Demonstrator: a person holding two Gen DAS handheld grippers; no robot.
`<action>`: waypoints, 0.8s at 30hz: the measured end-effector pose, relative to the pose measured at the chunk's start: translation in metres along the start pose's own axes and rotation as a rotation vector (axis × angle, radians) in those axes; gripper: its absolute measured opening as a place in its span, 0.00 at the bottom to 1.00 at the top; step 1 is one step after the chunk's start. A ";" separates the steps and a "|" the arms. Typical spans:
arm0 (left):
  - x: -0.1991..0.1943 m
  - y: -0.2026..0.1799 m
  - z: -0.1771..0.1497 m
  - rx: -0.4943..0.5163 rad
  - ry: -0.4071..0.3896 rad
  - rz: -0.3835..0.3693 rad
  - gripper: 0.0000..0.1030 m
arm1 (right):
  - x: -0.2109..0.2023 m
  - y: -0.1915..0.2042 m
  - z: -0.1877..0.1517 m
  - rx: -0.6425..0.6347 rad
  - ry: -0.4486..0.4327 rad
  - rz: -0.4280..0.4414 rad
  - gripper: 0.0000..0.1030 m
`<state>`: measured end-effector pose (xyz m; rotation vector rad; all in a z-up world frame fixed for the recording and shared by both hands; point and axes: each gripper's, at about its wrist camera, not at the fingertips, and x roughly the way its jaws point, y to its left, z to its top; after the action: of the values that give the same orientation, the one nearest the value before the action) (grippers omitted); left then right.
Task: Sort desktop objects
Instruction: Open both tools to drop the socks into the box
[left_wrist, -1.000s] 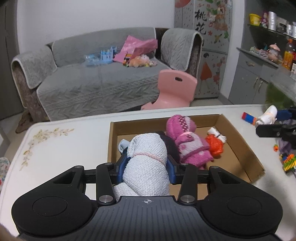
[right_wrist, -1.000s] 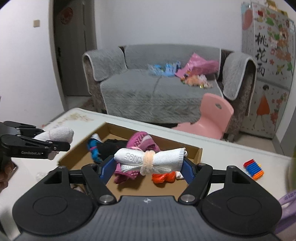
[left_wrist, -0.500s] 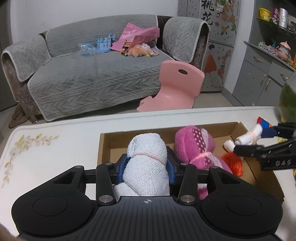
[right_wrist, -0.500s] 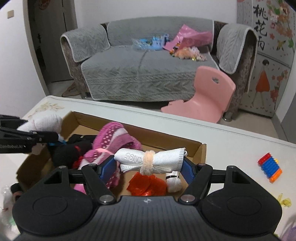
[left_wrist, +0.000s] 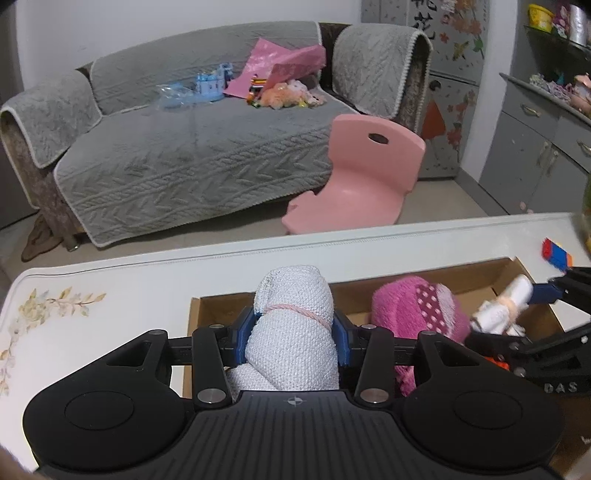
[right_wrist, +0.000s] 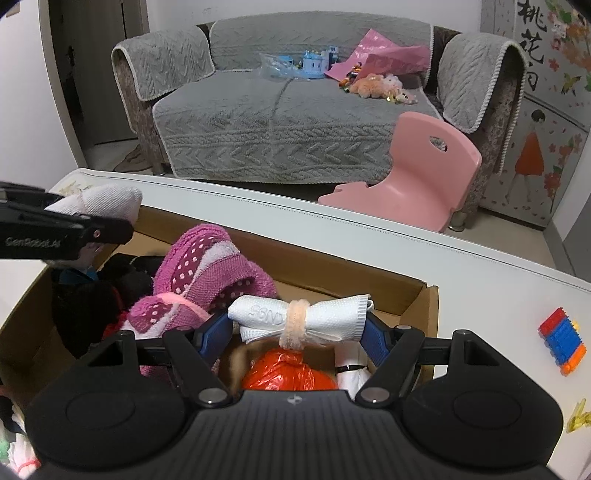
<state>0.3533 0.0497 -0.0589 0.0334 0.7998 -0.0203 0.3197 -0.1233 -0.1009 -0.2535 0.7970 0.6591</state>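
Observation:
My left gripper (left_wrist: 293, 336) is shut on a rolled white knit sock bundle (left_wrist: 291, 328) tied with a pink band, held over the left end of the cardboard box (left_wrist: 207, 306). My right gripper (right_wrist: 299, 328) is shut on a rolled white sock bundle (right_wrist: 299, 314) with a peach band, held over the box's right end (right_wrist: 417, 299). The box holds pink dotted socks (right_wrist: 218, 273), dark socks (right_wrist: 125, 280) and an orange bag (right_wrist: 288, 373). Each gripper shows in the other's view: the right (left_wrist: 532, 295), the left (right_wrist: 74, 229).
The box sits on a white table (left_wrist: 110, 280). A block of coloured bricks (right_wrist: 563, 343) and a yellow clip (right_wrist: 580, 421) lie on the table right of the box. A pink chair (left_wrist: 362, 177) and a grey sofa (left_wrist: 192, 147) stand beyond the far edge.
Both grippers have moved forward and inward over the box, each still holding its sock bundle. The right gripper now hangs above the orange bag.

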 end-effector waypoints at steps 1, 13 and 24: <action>0.002 0.002 0.001 -0.015 0.009 0.010 0.51 | -0.001 0.000 0.000 -0.002 -0.005 0.002 0.69; -0.015 0.012 0.004 -0.044 -0.017 0.016 0.65 | -0.020 -0.002 -0.002 0.007 -0.053 0.000 0.80; -0.075 0.006 -0.015 -0.027 -0.103 -0.057 0.69 | -0.080 0.015 -0.020 -0.028 -0.134 0.061 0.82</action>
<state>0.2904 0.0565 -0.0151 -0.0156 0.6976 -0.0650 0.2575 -0.1564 -0.0561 -0.2088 0.6694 0.7369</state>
